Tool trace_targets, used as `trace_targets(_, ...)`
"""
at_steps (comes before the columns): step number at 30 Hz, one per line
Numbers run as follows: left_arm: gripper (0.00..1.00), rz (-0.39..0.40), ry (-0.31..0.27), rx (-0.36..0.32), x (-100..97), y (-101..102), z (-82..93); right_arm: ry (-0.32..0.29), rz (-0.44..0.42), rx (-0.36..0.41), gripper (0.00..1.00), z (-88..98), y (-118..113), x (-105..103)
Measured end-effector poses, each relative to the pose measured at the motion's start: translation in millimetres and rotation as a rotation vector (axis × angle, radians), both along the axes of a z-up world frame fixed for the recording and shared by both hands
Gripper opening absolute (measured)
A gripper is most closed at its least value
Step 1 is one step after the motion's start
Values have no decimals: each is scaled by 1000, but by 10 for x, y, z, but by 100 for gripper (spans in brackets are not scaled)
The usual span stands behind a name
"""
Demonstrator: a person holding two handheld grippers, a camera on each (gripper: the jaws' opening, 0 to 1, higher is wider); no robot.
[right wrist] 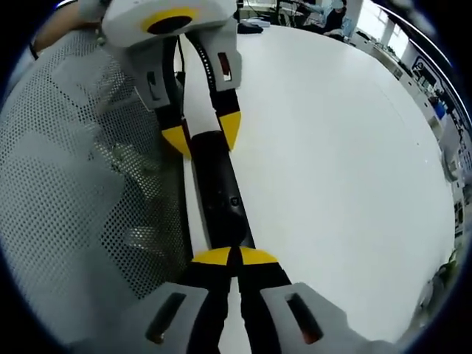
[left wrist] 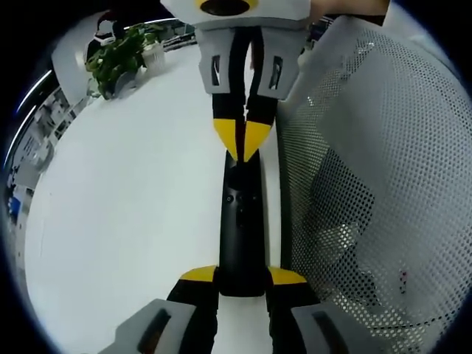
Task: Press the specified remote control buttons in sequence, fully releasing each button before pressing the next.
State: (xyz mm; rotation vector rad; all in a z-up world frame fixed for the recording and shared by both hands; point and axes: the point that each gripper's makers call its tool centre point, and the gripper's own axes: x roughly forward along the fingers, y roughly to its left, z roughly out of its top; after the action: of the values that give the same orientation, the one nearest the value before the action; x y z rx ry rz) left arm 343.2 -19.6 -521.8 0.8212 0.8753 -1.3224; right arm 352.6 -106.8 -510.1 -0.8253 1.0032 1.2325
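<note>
A long black remote control [left wrist: 242, 240] lies lengthwise over the white table [left wrist: 133, 221]. My left gripper [left wrist: 242, 277] is shut on its near end, with a yellow-tipped jaw on each side. My right gripper [left wrist: 242, 144] comes in from the top of the left gripper view with its yellow tips shut together, touching the remote's far end. In the right gripper view the same remote [right wrist: 221, 195] runs up the middle. There the right gripper [right wrist: 234, 257] rests its closed tips on the remote's face, while the left gripper [right wrist: 201, 134] clamps the other end.
A grey perforated mesh chair back [left wrist: 376, 184] stands close beside the remote and is also seen as the mesh chair [right wrist: 81, 169]. A green potted plant [left wrist: 118, 59] sits at the far table edge. Office desks [right wrist: 435, 96] lie beyond the table.
</note>
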Motion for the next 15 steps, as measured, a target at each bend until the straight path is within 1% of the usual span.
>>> trace_targets(9, 25, -4, 2, 8, 0, 2, 0, 25, -20, 0, 0, -5, 3, 14)
trace_targets(13, 25, -5, 1, 12, -3, 5, 4, 60, -55, 0, 0, -8, 3, 24)
trace_targets(15, 25, -6, 1, 14, -5, 7, 7, 67, -64, 3, 0, -10, -1, 22)
